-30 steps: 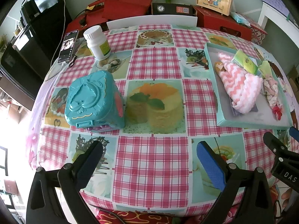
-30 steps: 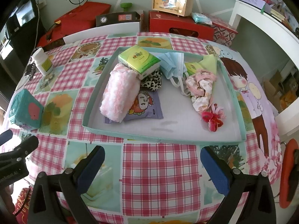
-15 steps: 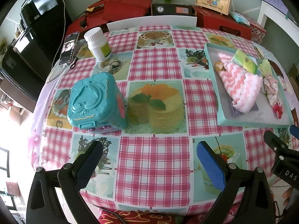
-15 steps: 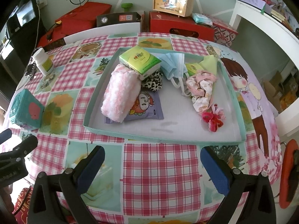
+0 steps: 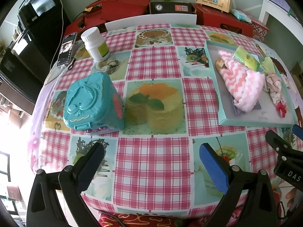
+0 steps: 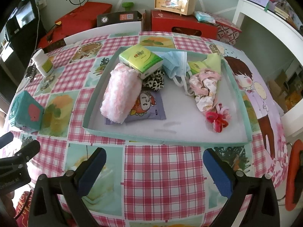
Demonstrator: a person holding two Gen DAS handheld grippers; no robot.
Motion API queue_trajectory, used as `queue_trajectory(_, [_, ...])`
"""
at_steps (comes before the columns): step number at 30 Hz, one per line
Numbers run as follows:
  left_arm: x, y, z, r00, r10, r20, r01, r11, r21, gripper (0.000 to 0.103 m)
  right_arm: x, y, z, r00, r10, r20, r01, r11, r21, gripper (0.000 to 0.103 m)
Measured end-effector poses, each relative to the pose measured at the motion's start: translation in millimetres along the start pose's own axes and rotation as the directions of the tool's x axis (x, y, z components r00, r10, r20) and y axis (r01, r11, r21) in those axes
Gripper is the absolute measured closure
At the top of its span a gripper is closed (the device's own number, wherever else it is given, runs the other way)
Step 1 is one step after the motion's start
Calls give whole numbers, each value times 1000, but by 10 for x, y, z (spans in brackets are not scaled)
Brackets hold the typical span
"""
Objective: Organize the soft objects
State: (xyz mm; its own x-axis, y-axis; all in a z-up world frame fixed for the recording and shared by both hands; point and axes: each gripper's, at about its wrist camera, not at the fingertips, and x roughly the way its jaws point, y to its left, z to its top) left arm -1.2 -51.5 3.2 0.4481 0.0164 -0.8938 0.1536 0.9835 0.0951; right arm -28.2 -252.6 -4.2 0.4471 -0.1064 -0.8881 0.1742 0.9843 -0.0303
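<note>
A teal tray (image 6: 170,139) on the checked tablecloth holds soft things: a rolled pink towel (image 6: 121,96), a green tissue pack (image 6: 141,59), a blue face mask (image 6: 176,65), a leopard scrunchie (image 6: 154,82), a purple snack pack (image 6: 147,106), pale floral cloth (image 6: 203,87) and a red hair tie (image 6: 217,120). The tray also shows at the right of the left wrist view (image 5: 221,113). My right gripper (image 6: 154,162) is open and empty, in front of the tray. My left gripper (image 5: 151,157) is open and empty over bare tablecloth.
A teal plastic box (image 5: 92,104) stands at the left of the table. A white pill bottle (image 5: 95,44) and a phone (image 5: 66,49) lie at the back left. Red boxes (image 6: 181,26) and a wooden case (image 6: 175,2) stand behind the table.
Both grippers have drawn back slightly toward the table's near edge; the view of the table has widened a little. The objects have not moved.
</note>
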Motion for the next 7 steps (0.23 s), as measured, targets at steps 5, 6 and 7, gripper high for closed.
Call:
queue_trajectory(5, [-40,-8,-15,1000,6,25,-6,1000,11,3,0,-9,-3,1000,-1,1,1,1000,3,0])
queue_trajectory(6, [-59,-1,-19,999,3,38,-4,1000,7,3,1,-8,-5,1000,-3,1,3,1000,1,0])
queue_trajectory(7, [-65,1,-15,999,-4,42,4,1000,5,3,6,-6,-9,1000,-3,-1,3,1000,-2,0])
